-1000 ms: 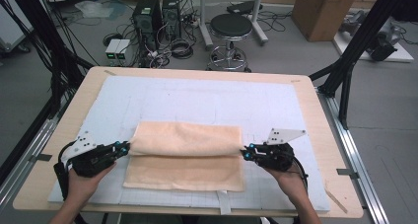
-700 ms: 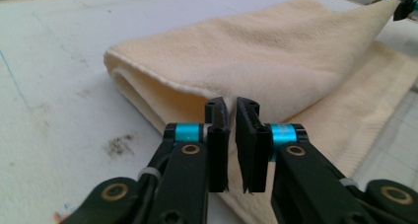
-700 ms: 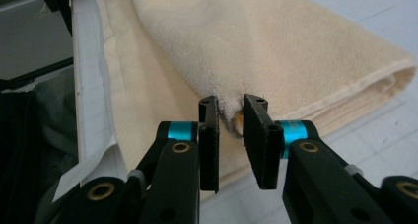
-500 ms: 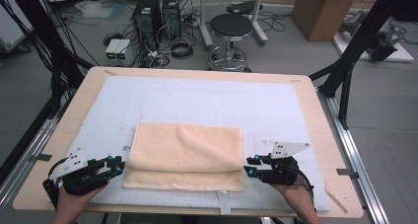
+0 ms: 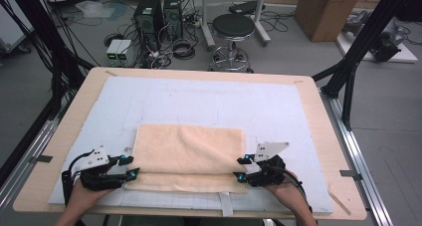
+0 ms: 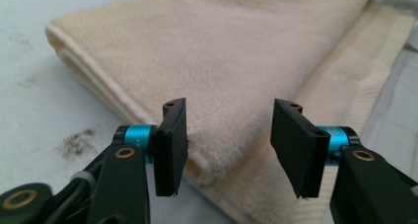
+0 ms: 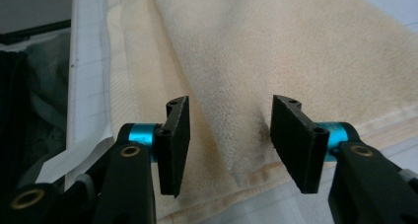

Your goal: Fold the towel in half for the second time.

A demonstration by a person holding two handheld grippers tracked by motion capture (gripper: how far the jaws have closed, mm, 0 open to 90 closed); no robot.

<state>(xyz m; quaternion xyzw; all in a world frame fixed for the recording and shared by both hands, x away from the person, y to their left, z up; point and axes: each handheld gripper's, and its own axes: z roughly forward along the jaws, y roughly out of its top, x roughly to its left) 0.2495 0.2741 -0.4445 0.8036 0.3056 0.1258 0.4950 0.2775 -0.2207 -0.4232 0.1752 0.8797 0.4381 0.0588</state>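
Grey floor beyond the table — a black stool (image 5: pixel 233 26), computer towers (image 5: pixel 158 12), tangled cables (image 5: pixel 180 48), a cardboard box (image 5: pixel 326 9).

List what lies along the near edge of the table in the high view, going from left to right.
left gripper → folded towel → right gripper. Both grippers sit at the towel's near corners with jaws apart, having just been opening; the white mat lies under all three.
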